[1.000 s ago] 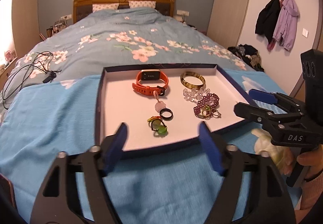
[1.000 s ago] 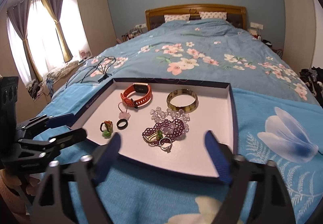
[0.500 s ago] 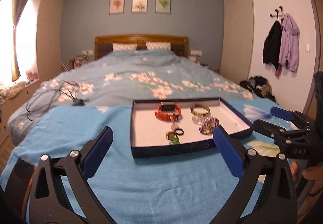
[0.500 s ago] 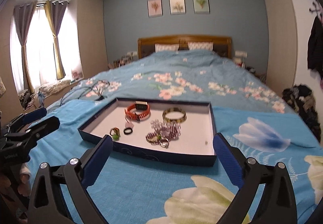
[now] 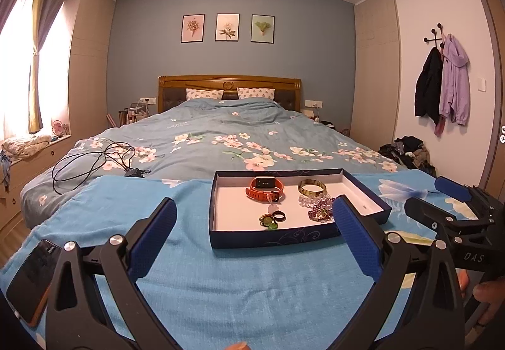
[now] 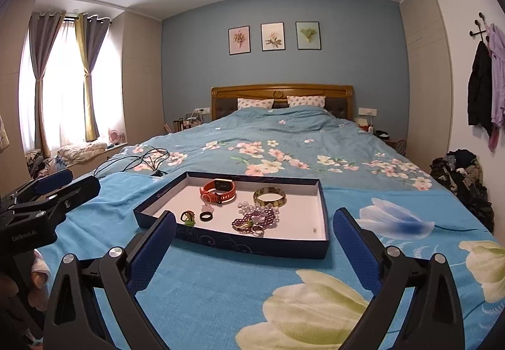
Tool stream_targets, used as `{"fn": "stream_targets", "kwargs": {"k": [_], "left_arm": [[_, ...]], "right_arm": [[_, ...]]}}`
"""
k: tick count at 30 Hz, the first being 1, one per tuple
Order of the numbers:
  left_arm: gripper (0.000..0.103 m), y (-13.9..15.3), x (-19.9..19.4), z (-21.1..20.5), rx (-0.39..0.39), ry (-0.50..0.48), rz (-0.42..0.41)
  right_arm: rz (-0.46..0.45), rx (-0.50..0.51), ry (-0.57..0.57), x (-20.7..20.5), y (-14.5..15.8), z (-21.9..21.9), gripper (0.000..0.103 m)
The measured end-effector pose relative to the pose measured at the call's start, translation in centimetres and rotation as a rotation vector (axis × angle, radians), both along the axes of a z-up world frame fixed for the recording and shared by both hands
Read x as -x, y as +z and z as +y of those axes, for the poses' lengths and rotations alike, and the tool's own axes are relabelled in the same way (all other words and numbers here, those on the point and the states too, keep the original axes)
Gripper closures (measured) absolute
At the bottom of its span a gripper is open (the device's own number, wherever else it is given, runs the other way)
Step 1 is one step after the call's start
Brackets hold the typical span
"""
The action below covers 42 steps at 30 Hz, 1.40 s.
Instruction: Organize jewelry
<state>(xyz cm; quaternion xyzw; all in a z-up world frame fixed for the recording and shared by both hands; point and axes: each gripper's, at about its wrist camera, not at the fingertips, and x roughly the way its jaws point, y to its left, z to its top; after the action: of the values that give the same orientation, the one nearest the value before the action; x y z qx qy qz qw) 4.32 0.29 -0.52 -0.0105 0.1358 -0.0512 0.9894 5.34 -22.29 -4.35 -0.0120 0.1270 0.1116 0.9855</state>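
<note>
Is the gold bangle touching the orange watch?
Apart. The right wrist view shows bare white tray floor between the gold bangle and the orange watch.

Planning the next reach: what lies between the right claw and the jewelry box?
Only bare blue blanket separates the open right claw from the jewelry box; the right wrist view shows this.
</note>
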Motion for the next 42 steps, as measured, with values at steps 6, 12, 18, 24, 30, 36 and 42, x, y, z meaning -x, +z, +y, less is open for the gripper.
{"fn": "stream_targets", "kwargs": {"k": [6, 12, 18, 24, 30, 36, 42], "left_arm": [[0.006, -0.1, 0.4, -0.4, 0.001, -0.014, 0.001], [0.006, -0.2, 0.8, -0.4, 0.005, -0.010, 0.004], [0.006, -0.1, 1.2, -0.4, 0.000, -0.001, -0.011], [0.006, 0.0, 1.6, -0.5, 0.002, 0.001, -0.018], [0.006, 0.0, 1.7, -0.4, 0.009, 0.004, -0.021], [0.006, -0.1, 1.7, -0.2, 0.011, 0.000, -0.013], [0.006, -0.1, 1.7, -0.2, 0.010, 0.000, -0.014]], "right_arm": [[-0.025, 0.004, -0.003, 0.8, 0.1, -0.1, 0.007], [-0.028, -0.002, -0.005, 1.0, 0.1, -0.2, 0.007], [-0.033, -0.005, -0.008, 1.1, 0.1, -0.2, 0.007], [-0.049, -0.008, -0.008, 1.5, 0.1, -0.3, 0.007], [-0.066, 0.002, -0.018, 1.8, 0.3, -0.1, 0.007], [-0.070, -0.009, -0.028, 1.9, 0.2, -0.4, 0.007], [-0.073, -0.011, -0.029, 2.0, 0.3, -0.4, 0.007]]}}
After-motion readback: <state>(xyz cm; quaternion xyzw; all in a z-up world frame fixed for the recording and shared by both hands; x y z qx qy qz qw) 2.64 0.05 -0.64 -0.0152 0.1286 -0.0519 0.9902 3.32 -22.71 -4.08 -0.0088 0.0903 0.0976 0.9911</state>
